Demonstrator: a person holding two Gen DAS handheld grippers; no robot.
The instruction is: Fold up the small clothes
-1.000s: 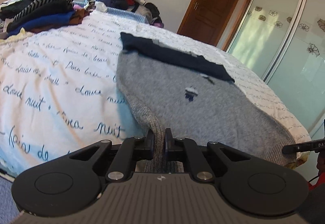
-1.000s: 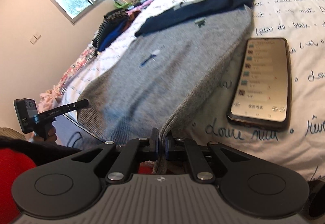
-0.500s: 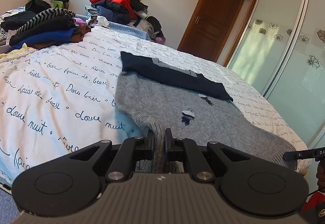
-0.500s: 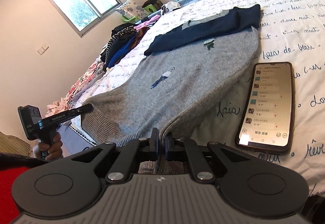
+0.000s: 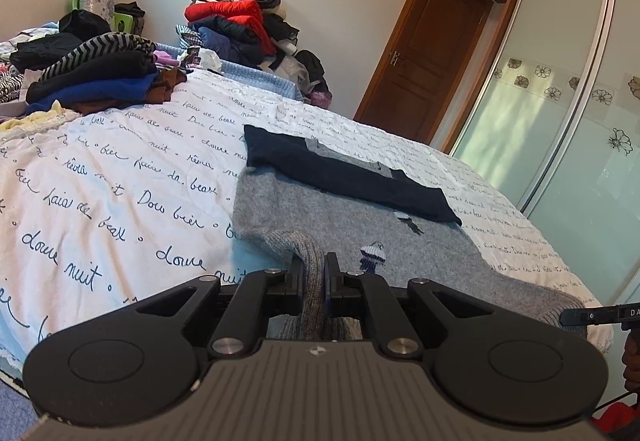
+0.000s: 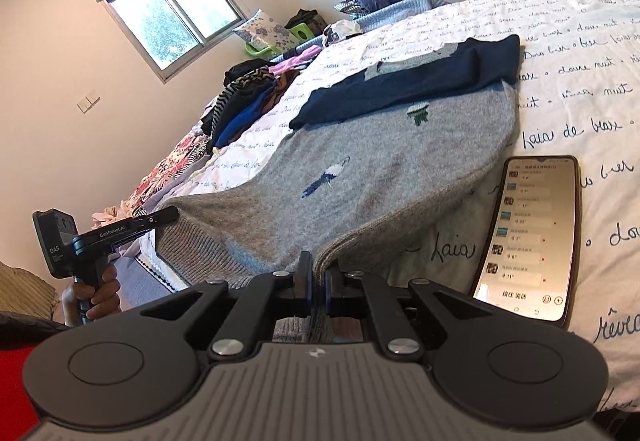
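A small grey knit sweater (image 5: 344, 225) (image 6: 372, 161) with a navy top band lies spread on the bed, its navy part (image 5: 344, 169) folded over at the far end. My left gripper (image 5: 313, 267) is shut on the ribbed hem at one near corner, lifted off the bed. At the other near corner my right gripper (image 6: 317, 275) is shut on the hem. The left gripper (image 6: 120, 231) also shows at the left of the right wrist view, held by a hand (image 6: 100, 289). The right gripper's tip (image 5: 600, 315) shows at the right edge of the left wrist view.
A phone (image 6: 532, 237) with its screen lit lies on the white script-printed bedspread (image 5: 120, 177) right beside the sweater. Piles of clothes (image 5: 96, 77) (image 5: 240, 29) sit at the bed's far side. A wooden door (image 5: 424, 53) and glass wardrobe doors (image 5: 560, 113) stand beyond.
Both grippers have risen with the hem corners still pinched. The near edge of the sweater has lifted off the bed, and more of the room beyond shows.
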